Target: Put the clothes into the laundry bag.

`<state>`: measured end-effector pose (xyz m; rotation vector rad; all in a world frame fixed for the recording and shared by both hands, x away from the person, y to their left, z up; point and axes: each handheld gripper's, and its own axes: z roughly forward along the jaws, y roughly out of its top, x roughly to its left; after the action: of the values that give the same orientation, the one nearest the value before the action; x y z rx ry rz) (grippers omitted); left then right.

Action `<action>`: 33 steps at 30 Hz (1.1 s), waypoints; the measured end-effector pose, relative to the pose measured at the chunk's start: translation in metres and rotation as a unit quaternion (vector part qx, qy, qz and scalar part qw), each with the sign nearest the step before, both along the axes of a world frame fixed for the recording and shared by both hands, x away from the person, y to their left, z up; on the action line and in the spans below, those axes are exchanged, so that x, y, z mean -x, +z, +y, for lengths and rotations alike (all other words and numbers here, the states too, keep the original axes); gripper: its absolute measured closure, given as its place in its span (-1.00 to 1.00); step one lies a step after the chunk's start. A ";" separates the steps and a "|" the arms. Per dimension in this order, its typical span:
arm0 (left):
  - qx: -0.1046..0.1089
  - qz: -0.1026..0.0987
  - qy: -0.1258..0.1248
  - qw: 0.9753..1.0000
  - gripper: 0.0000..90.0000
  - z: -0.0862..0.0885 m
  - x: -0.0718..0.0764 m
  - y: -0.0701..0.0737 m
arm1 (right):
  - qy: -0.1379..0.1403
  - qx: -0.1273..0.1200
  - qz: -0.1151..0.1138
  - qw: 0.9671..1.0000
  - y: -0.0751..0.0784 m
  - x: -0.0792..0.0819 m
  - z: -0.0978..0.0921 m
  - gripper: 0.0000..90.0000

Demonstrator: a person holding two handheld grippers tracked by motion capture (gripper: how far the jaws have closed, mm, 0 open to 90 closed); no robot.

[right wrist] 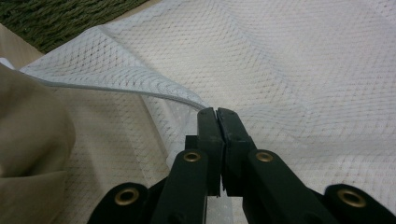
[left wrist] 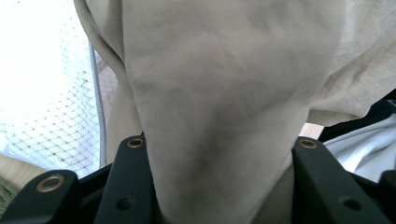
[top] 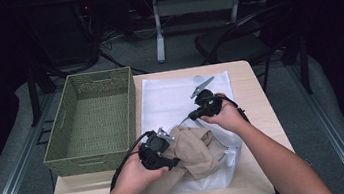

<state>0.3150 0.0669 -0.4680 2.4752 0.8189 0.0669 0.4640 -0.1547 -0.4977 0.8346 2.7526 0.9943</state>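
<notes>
With my right fingers [right wrist: 218, 122] pinching the mesh bag's rim [right wrist: 140, 80] and left fingers [left wrist: 217, 186] clamping the beige cloth [top: 194, 149], the rim could slip shut.

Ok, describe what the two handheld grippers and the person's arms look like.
Both are black. The left gripper trails a black cable and carries a grey three-cornered plate; so does the right gripper, with its plate. In the gripper views, each has two flat black jaws with brass-ringed holes. The forearms are bare, no sleeves visible.

Garment [top: 193, 152] on mesh bag [top: 170, 97] (basket [top: 93, 118] left)
</notes>
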 end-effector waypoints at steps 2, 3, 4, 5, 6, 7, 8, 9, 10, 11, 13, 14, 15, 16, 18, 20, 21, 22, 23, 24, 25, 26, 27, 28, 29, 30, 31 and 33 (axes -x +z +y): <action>-0.002 0.003 -0.002 1.000 0.34 -0.001 0.000 -0.002 | -0.003 0.000 -0.001 1.000 0.000 0.001 0.001 0.98; -0.002 0.002 -0.002 1.000 0.34 -0.001 0.000 -0.004 | -0.003 0.000 -0.001 1.000 0.000 0.001 0.001 0.98; -0.001 0.004 0.000 1.000 0.33 -0.002 0.000 -0.005 | -0.002 0.000 -0.001 1.000 0.000 0.001 0.001 0.98; -0.004 0.004 -0.001 1.000 0.34 -0.003 0.000 -0.008 | -0.001 0.001 -0.001 1.000 0.000 0.001 0.001 0.98; -0.004 0.004 -0.001 1.000 0.34 -0.003 0.000 -0.008 | -0.001 0.001 -0.001 1.000 0.000 0.001 0.001 0.98; -0.003 0.003 -0.001 1.000 0.34 -0.003 0.000 -0.009 | -0.001 0.001 -0.001 1.000 0.000 0.001 0.001 0.98; -0.003 0.003 0.000 1.000 0.34 -0.004 0.000 -0.010 | -0.001 0.001 -0.001 1.000 0.000 0.001 0.001 0.98; -0.004 0.004 0.001 1.000 0.34 -0.005 0.000 -0.012 | 0.003 -0.003 -0.003 1.000 0.000 0.000 0.001 0.98; -0.005 0.005 0.001 1.000 0.34 -0.006 0.000 -0.013 | 0.004 -0.004 -0.003 1.000 0.000 0.001 0.001 0.98; -0.006 0.005 0.000 1.000 0.34 -0.006 0.000 -0.015 | 0.002 -0.002 -0.001 1.000 0.001 0.001 0.001 0.98; -0.008 0.008 -0.001 1.000 0.34 -0.008 0.000 -0.019 | 0.001 -0.004 -0.001 1.000 0.000 0.001 0.001 0.98; -0.008 0.008 -0.001 1.000 0.34 -0.009 0.000 -0.020 | 0.002 -0.003 0.000 1.000 0.001 0.002 0.001 0.98; -0.009 0.008 0.000 1.000 0.34 -0.010 0.000 -0.022 | 0.003 -0.003 -0.001 1.000 0.001 0.002 0.001 0.98; -0.010 0.009 -0.001 1.000 0.34 -0.010 -0.001 -0.023 | 0.000 -0.006 -0.002 1.000 0.000 0.002 0.001 0.98; -0.011 0.009 0.000 1.000 0.34 -0.011 -0.001 -0.026 | 0.003 -0.006 -0.005 1.000 0.000 0.002 0.001 0.98; -0.009 0.011 0.003 1.000 0.34 -0.012 -0.002 -0.029 | 0.003 -0.002 -0.003 1.000 0.002 0.003 0.001 0.98; -0.010 0.013 0.005 1.000 0.34 -0.012 -0.002 -0.031 | 0.002 -0.001 -0.002 1.000 0.002 0.003 0.001 0.98; -0.010 0.013 0.005 1.000 0.34 -0.012 -0.002 -0.031 | 0.002 -0.001 -0.002 1.000 0.002 0.003 0.001 0.98; -0.011 0.013 0.005 1.000 0.34 -0.012 -0.003 -0.033 | -0.001 -0.005 -0.003 1.000 0.002 0.004 0.001 0.98; -0.010 0.015 0.007 1.000 0.34 -0.012 -0.003 -0.034 | 0.003 -0.001 -0.002 1.000 0.002 0.004 0.001 0.98; -0.010 0.015 0.011 1.000 0.34 -0.012 -0.004 -0.037 | 0.005 -0.006 -0.002 1.000 0.001 0.004 0.001 0.98; -0.010 0.015 0.011 1.000 0.34 -0.012 -0.004 -0.037 | 0.005 -0.006 -0.002 1.000 0.001 0.004 0.001 0.98; -0.012 0.014 0.014 1.000 0.34 -0.012 -0.004 -0.040 | 0.006 -0.008 -0.002 1.000 0.001 0.005 0.000 0.98; -0.012 0.014 0.014 1.000 0.34 -0.012 -0.004 -0.040 | 0.006 -0.008 -0.002 1.000 0.001 0.005 0.000 0.98; -0.012 0.014 0.017 1.000 0.34 -0.012 -0.004 -0.042 | 0.007 -0.008 -0.003 1.000 0.000 0.005 0.000 0.98; -0.014 0.016 0.018 1.000 0.34 -0.012 -0.004 -0.044 | 0.006 -0.010 -0.002 1.000 0.001 0.006 0.000 0.98; -0.013 0.015 0.020 1.000 0.34 -0.012 -0.004 -0.046 | 0.006 -0.010 -0.002 1.000 0.001 0.006 0.000 0.98; -0.013 0.015 0.023 1.000 0.34 -0.013 -0.004 -0.050 | 0.004 -0.012 -0.002 1.000 0.001 0.008 0.000 0.98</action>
<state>0.3192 0.0537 -0.5183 2.4883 0.8923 0.0581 0.4565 -0.1548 -0.4963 0.8242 2.7473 1.0311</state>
